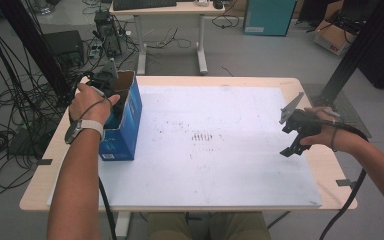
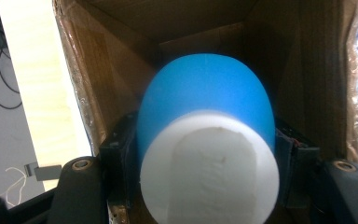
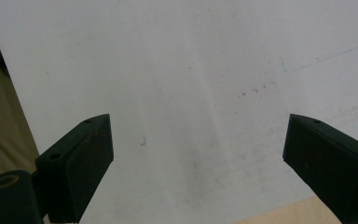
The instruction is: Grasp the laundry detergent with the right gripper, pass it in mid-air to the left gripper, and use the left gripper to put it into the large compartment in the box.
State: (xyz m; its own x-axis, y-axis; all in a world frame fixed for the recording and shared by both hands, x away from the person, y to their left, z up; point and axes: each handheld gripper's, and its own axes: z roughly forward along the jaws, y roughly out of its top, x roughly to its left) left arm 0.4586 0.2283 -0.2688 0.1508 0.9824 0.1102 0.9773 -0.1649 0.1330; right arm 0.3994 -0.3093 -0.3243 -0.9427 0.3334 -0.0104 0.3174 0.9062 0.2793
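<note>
Cardboard box (image 2: 307,70) surrounds a blue-and-white object (image 2: 207,154) clamped by the left gripper (image 2: 207,163); right gripper (image 3: 198,158) gapes empty.

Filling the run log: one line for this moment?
left gripper: shut on blue-and-white object, inside box | right gripper: open over white mat

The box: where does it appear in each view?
High view: the box stands at the table's left edge, left claw inside.
Left gripper view: its brown walls surround the held blue object.
Right gripper view: absent.
Shared landmark: white mat.
</note>
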